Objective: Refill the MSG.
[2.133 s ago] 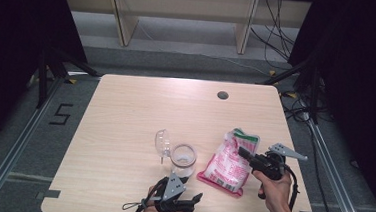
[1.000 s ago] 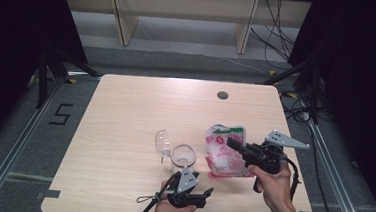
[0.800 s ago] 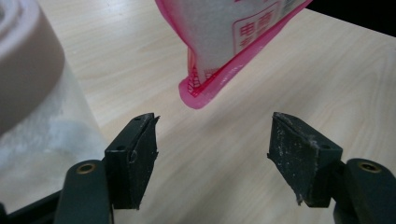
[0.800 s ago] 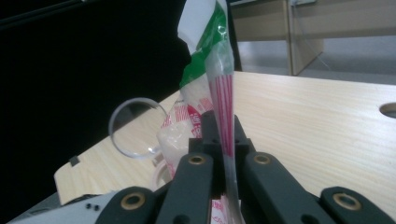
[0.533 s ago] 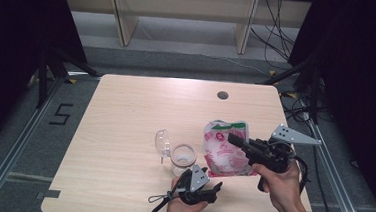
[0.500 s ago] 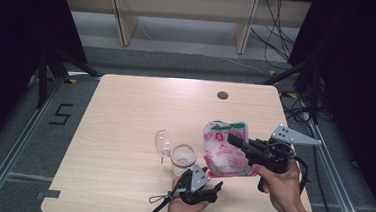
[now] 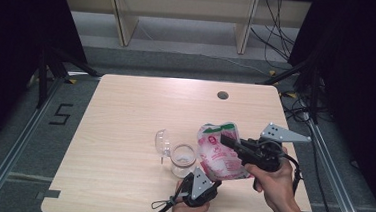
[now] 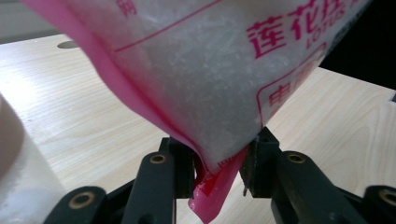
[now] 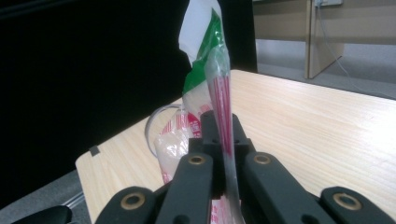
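We are holding the pink bag (image 7: 220, 156) of white granules up off the table, just beside the open glass jar (image 7: 182, 160), with its green-and-white top (image 9: 201, 51) pointing up and away from us. Our right gripper (image 7: 229, 141) is pinching the bag's side seam, its jaws closed flat on the film with no gap showing. Our left gripper (image 7: 209, 183) is working at the bag's lowest corner (image 8: 215, 184): the pink corner is hanging between its jaws, which are standing nearly closed around it, though we cannot tell whether they are truly gripping it.

What we are worrying about is the weight. The granules are sagging toward that low corner, and the film looks slick, so we judge the seam could be slipping out of the right jaws if we tilt too quickly. If the corner is not firmly clamped, the bag could be swinging free and knocking the jar, which is standing close on its left. The jar's mouth looks narrow next to the bag, so a hasty pour would likely be scattering granules over the wood. The jar's clear lid (image 7: 162, 143) is lying right beside it, also within reach of a swinging bag.

Around all this, the pale wooden table (image 7: 125, 116) is carrying little else, apart from a round cable hole (image 7: 222, 95) near its far edge. Beyond it we are seeing grey floor, light wooden shelving (image 7: 182, 10), trailing cables (image 7: 282, 22) and dark curtains on both sides.
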`<state>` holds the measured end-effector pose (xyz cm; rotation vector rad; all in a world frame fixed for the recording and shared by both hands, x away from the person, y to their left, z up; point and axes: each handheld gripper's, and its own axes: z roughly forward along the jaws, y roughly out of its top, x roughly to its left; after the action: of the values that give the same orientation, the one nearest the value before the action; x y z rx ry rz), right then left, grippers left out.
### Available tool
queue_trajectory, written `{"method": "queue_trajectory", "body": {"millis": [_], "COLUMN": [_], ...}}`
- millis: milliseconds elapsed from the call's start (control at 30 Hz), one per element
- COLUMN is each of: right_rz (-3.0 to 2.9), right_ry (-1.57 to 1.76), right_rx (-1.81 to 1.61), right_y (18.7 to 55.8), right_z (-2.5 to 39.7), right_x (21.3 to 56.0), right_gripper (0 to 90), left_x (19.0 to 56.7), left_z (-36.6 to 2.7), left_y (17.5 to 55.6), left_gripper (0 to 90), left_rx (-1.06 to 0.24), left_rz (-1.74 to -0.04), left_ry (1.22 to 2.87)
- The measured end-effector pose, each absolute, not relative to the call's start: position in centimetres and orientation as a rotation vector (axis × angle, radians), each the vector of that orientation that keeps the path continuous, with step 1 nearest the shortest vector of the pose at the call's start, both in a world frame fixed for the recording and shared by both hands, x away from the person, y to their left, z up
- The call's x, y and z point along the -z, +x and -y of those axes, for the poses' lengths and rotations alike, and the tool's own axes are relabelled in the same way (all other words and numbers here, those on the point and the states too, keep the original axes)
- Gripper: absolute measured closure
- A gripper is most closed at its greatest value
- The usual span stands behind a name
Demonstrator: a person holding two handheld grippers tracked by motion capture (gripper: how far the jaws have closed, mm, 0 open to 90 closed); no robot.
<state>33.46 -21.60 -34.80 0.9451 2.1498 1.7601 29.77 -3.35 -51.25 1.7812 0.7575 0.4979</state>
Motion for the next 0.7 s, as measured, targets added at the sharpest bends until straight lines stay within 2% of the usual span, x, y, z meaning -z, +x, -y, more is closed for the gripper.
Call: {"method": "queue_trajectory", "body": {"millis": [700], "right_rz": [-2.209], "right_ry": [1.004], "right_rx": [-1.619], "right_y": [37.7], "right_z": [16.8], "right_x": [35.0], "right_gripper": [90.0], "left_x": [51.3], "left_z": [4.3], "left_y": [31.1], "left_gripper": [73.0], "left_rx": [-0.387], "left_rz": [-0.757], "left_ry": [1.724]}}
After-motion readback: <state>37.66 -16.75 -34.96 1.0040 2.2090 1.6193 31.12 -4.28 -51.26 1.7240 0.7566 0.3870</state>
